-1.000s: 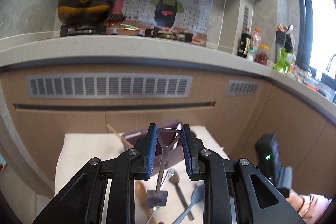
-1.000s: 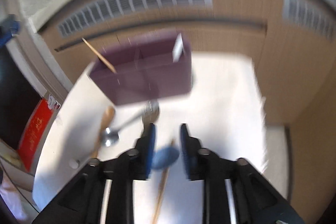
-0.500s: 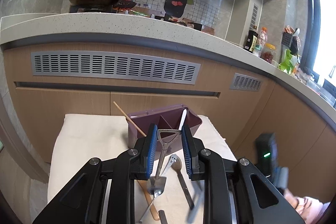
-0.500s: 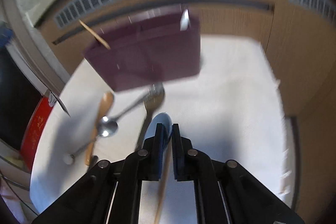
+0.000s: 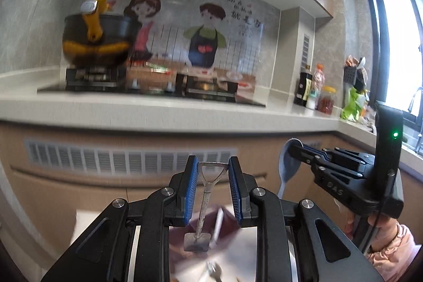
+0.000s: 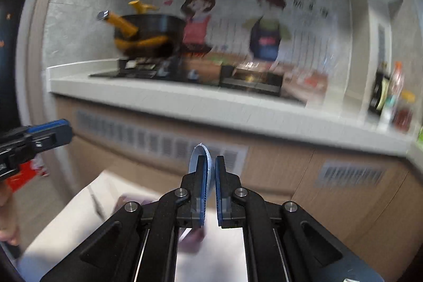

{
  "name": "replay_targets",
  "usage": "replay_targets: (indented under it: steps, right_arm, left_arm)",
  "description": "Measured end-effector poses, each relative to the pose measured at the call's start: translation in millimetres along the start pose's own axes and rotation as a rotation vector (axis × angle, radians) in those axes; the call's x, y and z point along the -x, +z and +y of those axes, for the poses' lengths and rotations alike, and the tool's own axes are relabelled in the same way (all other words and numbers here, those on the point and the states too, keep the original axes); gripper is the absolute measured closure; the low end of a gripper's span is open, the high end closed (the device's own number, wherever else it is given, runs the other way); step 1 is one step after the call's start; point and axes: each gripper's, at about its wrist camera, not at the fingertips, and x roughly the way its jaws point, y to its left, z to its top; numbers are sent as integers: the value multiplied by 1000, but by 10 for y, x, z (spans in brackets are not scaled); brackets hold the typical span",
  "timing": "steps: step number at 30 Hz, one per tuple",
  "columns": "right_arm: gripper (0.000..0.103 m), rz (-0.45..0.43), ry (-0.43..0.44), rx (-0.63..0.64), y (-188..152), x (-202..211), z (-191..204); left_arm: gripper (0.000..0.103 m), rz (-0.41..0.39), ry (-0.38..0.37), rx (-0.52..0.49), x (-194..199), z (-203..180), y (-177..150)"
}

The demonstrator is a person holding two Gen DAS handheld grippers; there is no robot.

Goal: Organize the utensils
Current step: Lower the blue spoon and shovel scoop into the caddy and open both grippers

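We hold two things up in the air, above the white worktop (image 6: 79,216). Our left gripper (image 5: 213,189) has its fingers (image 5: 191,192) set narrow on the wide triangle top of a little metal shovel spoon (image 5: 205,202). The spoon hangs straight down, with its flat end over the purple holder box (image 5: 206,223), which is blurry below us. Our right gripper (image 6: 209,189) has its fingers (image 6: 201,192) pressed nearly together on the bowl of a blue spoon (image 6: 203,160). In the left view that blue spoon stands on its side and its thin handle hangs down.

The metal spoon looks hard and smooth, so we think it can swing or slip. The wide top is a good place to hold it, because the fingers catch both sides there. The blue spoon looks like plastic, so it is probably light and stiff. Its bowl is round and slick, so we think the hold there is a bit shaky. The neck or the handle would be a safer place.

A fork (image 5: 214,270) lies on the worktop near its front edge, below the left gripper. Both spoons still have to go into the box, tips down.
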Motion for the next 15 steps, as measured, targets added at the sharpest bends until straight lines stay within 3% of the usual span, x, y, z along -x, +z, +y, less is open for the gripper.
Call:
replay_targets:
  steps: [3,8,13,15]
  right_arm:
    - [98,-14,-38,35,43,-288,25]
    - [98,32,-57,75,-134,-810,100]
    - [97,126,-42,82,-498,-1202,167]
    - [97,177,-4,57,-609,-1326,152]
  left_arm:
    - [79,10,-4,8,-244,80,44]
    - [79,71,15,45,-692,304,-178]
    - [79,179,25,91,-1090,519,-547]
    - [73,211,30,111,-1168,578,-666]
